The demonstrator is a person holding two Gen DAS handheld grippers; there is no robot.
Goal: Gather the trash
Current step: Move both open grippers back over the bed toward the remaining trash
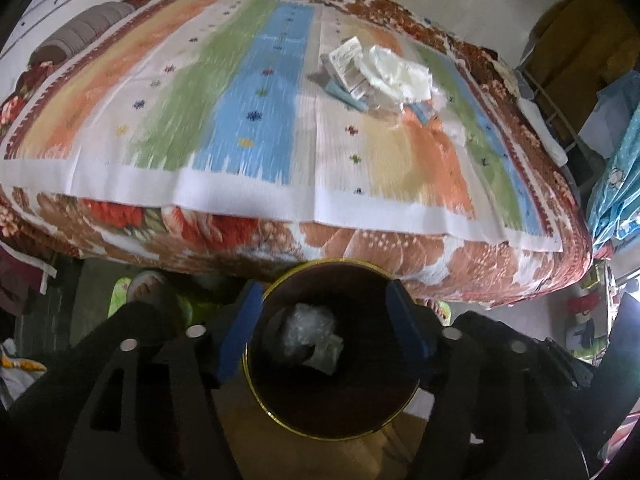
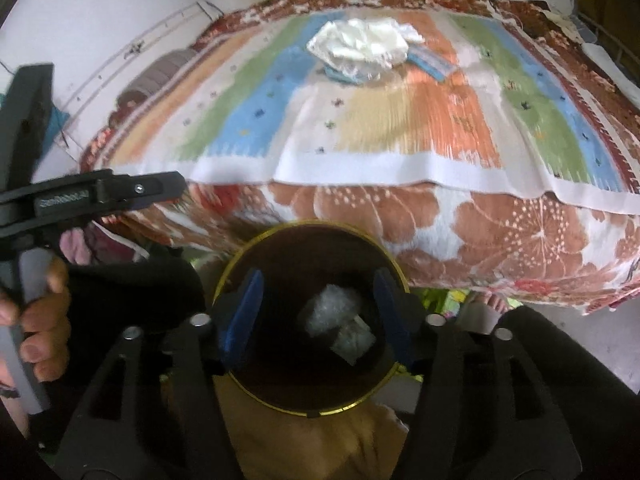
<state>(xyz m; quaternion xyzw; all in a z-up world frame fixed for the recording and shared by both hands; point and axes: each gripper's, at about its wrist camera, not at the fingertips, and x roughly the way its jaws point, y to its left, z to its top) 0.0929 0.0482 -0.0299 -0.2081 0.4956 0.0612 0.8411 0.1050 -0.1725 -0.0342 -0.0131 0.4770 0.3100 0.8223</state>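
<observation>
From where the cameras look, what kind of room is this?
Probably a bedroom at home: a bed with a brown floral blanket under a striped multicoloured cloth, a grey bolster pillow beside the wall, and a dark gold-rimmed bin below.

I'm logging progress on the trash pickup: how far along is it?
Done: two crumpled wrappers lie inside the dark bin. In hand: nothing; the left gripper and right gripper hover open over the bin. Left: a pile of papers and plastic on the bed.
</observation>
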